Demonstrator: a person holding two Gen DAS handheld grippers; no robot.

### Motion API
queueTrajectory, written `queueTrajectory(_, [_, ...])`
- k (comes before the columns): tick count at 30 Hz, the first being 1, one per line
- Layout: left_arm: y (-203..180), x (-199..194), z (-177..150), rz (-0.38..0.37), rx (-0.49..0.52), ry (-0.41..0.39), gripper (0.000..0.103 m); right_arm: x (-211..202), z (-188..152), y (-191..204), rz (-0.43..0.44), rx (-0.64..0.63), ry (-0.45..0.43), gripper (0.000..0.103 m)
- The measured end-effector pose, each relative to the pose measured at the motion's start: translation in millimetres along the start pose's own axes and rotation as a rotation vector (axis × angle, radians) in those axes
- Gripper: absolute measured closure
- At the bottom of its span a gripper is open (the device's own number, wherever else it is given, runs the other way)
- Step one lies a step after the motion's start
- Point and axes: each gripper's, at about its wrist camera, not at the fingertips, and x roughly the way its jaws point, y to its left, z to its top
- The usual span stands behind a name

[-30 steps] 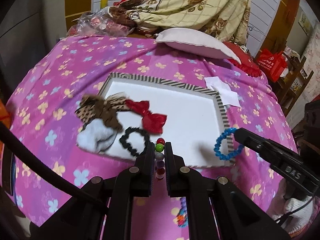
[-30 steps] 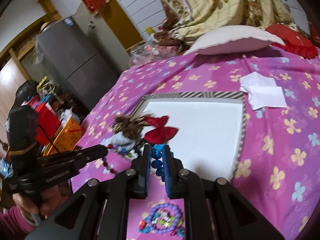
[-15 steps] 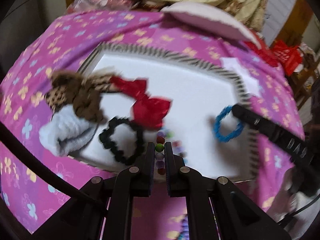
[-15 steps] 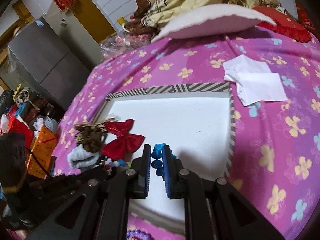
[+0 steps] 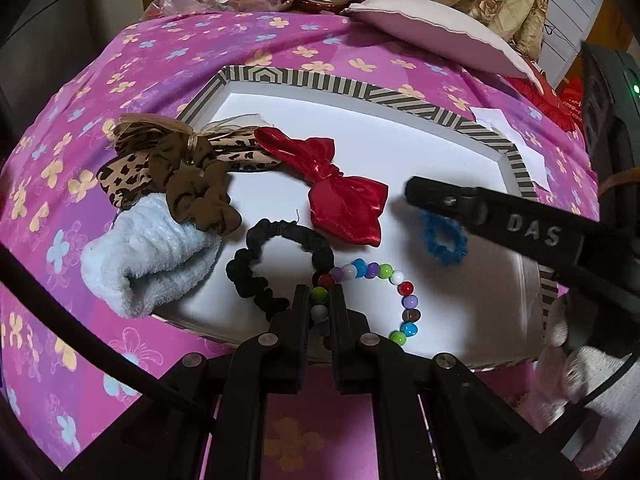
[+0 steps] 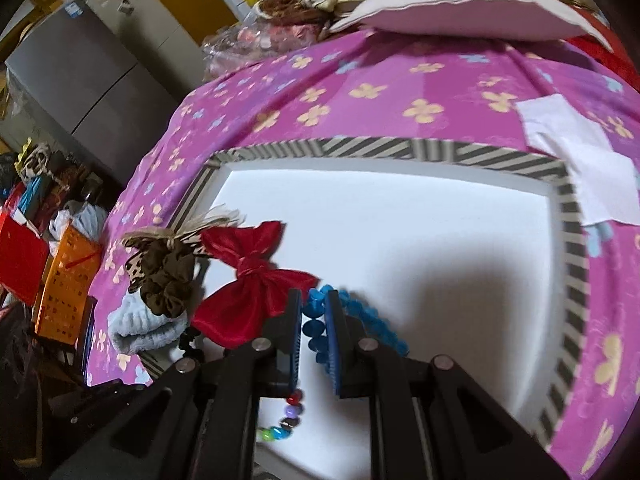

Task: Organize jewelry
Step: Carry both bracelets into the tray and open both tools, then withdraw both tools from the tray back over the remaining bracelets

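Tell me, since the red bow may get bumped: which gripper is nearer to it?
Right. The right gripper, shut on the blue bracelet, sits right beside the red bow. The left gripper, shut on the multicolored bead bracelet, is farther off.

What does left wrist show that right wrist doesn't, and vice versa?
Left wrist only: the whole black scrunchie, full loop of the multicolour bead bracelet in the left gripper.
Right wrist only: orange basket, grey cabinet, right gripper from behind.
Both: striped tray, red bow, blue bracelet, leopard bow, pale blue cloth.
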Motion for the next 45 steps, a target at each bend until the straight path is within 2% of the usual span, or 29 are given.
queueTrajectory(5, [-1,2,0,0.009,0.003,0.003,0.072,6,3,-5,0.029,0.049,0.002,0.090])
queueTrajectory(7, [-1,3,0,0.014,-0.002,0.001,0.072,2,2,-10,0.028,0.069,-0.004,0.078])
queueTrajectory(9, [0,2,-1,0.018,-0.009,-0.003,0.072,-4,0,-13,0.030,0.075,-0.012,0.078])
queueTrajectory(12, [0,0,-2,0.027,-0.017,-0.010,0.066,-15,-7,-15,0.030,0.074,-0.019,0.075])
queueTrajectory(16, [0,-6,-4,0.016,-0.025,-0.012,0.056,-33,-18,-19,-0.012,0.075,-0.043,0.061])
queueTrajectory(27, [-7,-41,-24,0.035,0.011,-0.087,0.053,-83,-57,-16,-0.072,0.039,-0.104,0.056])
queueTrajectory(45, [-12,-74,-59,0.013,0.015,-0.101,0.053,-140,-118,-1,-0.135,-0.020,-0.146,0.049])
